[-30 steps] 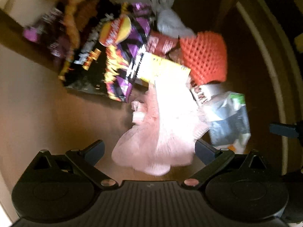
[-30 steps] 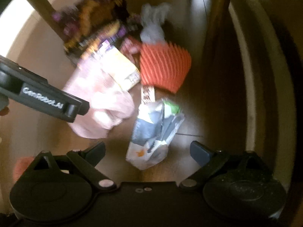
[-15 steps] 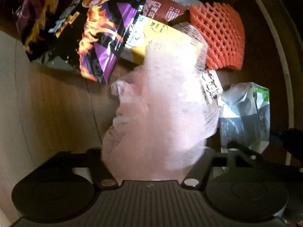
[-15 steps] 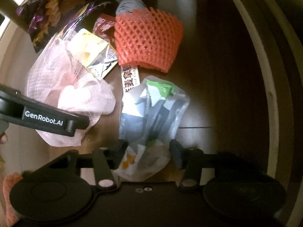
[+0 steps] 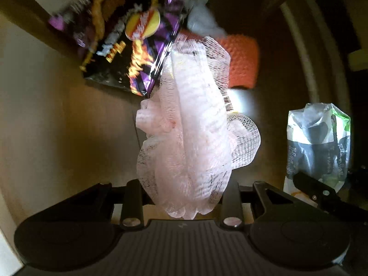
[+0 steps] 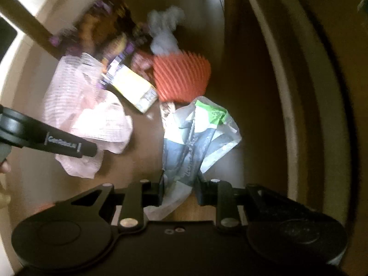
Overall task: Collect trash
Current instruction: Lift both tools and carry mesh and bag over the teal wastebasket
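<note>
The brown wood floor [image 6: 250, 105] fills most of both views. A thin dark line crosses its boards. A brown wooden leg [image 6: 232, 7] stands at the top middle of the right view. Another wooden leg [image 6: 30, 20] slants across the upper left. A pale curved band [image 6: 294, 119] runs down the right side.
</note>
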Motion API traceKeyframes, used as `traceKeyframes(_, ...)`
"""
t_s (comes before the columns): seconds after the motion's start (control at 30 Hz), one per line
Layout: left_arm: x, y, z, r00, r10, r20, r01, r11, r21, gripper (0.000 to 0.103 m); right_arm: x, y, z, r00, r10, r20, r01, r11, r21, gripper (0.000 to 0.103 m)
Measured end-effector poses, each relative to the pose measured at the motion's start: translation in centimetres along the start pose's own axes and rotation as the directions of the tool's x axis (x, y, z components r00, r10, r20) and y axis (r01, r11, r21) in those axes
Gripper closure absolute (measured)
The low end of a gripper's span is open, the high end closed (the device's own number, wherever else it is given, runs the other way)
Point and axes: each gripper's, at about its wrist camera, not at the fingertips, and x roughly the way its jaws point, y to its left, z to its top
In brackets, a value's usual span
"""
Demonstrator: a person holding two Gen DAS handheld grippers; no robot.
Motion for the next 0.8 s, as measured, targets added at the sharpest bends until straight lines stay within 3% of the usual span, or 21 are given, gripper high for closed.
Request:
traceKeyframes(0.5,-28.2,1.4,-2.6,0.994,-0.033,0.108,0.041,0.997,-0.069,0.071,-26.9,3.7,4.0,0.986,0.058,0.155,-0.048,0.997,-0.064,0.078)
traceKeyframes(0.8,-44.6,1.4,-3.0,0.970,-0.027,0.240,0.036,0.999,-0.031,0.071,-41.9,7.1,8.3,0.957,0.108,0.268,-0.071,0.987,-0.143,0.078)
